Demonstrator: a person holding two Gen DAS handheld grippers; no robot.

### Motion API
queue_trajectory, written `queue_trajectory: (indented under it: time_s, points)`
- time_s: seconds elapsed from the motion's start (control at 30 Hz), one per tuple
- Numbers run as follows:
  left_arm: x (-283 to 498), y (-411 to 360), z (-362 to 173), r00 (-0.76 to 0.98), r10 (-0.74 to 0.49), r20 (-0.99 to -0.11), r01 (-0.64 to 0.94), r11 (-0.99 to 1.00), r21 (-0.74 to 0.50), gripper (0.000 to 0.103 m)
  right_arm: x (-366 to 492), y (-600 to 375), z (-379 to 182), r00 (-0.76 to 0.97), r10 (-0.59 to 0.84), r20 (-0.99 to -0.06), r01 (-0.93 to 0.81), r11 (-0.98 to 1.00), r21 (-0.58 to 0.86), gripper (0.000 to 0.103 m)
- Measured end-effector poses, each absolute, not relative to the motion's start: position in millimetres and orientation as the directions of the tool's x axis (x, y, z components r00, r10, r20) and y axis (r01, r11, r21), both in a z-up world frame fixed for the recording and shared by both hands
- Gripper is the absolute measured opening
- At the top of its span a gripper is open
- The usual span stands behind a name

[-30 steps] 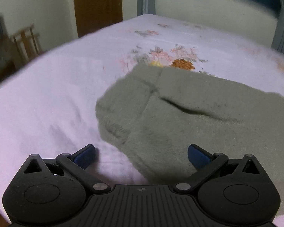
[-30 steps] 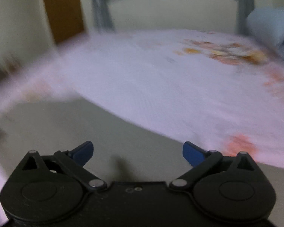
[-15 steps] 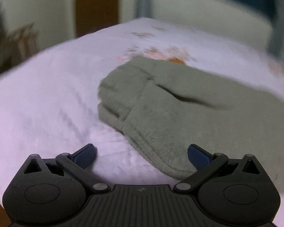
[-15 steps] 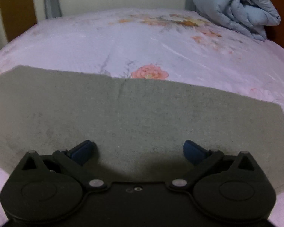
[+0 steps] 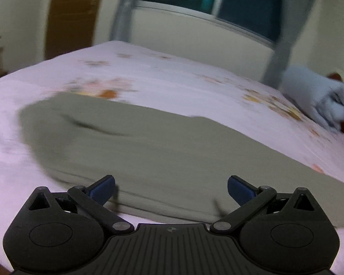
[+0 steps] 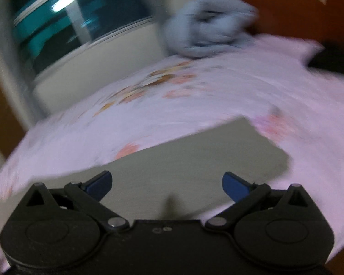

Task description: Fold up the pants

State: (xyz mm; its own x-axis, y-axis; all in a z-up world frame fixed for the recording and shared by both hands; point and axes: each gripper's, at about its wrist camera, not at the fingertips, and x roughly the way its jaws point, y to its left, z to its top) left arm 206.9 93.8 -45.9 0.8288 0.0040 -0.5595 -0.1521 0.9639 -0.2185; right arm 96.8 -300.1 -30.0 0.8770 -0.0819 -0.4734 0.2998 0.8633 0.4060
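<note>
Grey-green pants (image 5: 149,146) lie flat on the pink floral bed, their folded layered edge nearest my left gripper (image 5: 170,189). That gripper is open and empty, just above the near edge of the pants. In the right wrist view the pants' right end (image 6: 206,158) shows as a squared corner. My right gripper (image 6: 167,184) is open and empty, over that end. Both views are motion-blurred.
The pink floral bedsheet (image 5: 172,78) surrounds the pants. A bundled light-blue duvet (image 5: 318,96) sits at the far right of the bed; it also shows in the right wrist view (image 6: 208,29). A window and wall stand behind the bed, and a brown door (image 5: 71,13) at the left.
Both grippers have swung to the right and tilted up; more of the window and duvet shows. The right view now reaches the pants' right end. Both stay open.
</note>
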Motion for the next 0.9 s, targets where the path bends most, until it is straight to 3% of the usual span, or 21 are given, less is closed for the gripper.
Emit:
queue_trajectory:
  time_s: [0.1, 0.2, 0.33, 0.4, 0.5, 0.9]
  points:
    - [224, 21, -53, 0.804, -0.108, -0.584, -0.045, 0.97, -0.241, 0.103, 76, -343, -52, 0.882, -0.068, -0.466, 0.357, 0.743, 0.566, 0.097]
    - [232, -52, -57, 0.791, -0.17, -0.588, 0.065, 0.979, -0.195, 0.103, 66, -368, -65, 0.886, -0.077, -0.458, 0.385, 0.671, 0.634, 0.094]
    - [225, -128, -59, 0.782, -0.227, -0.581, 0.155, 0.973, -0.171, 0.103, 58, -390, -81, 0.9, -0.05, -0.433, 0.373, 0.604, 0.705, 0.071]
    - [225, -152, -62, 0.767, -0.222, -0.602, 0.154, 0.975, -0.163, 0.103, 60, -398, -87, 0.906, -0.029, -0.423, 0.359, 0.582, 0.73, 0.058]
    - [230, -177, -72, 0.757, -0.165, -0.632, 0.148, 0.986, -0.08, 0.103, 57, -413, -99, 0.911, -0.012, -0.413, 0.353, 0.541, 0.763, 0.047]
    - [215, -176, -74, 0.772, -0.116, -0.625, 0.136, 0.991, -0.016, 0.103, 50, -441, -125, 0.95, 0.038, -0.309, 0.282, 0.316, 0.906, 0.046]
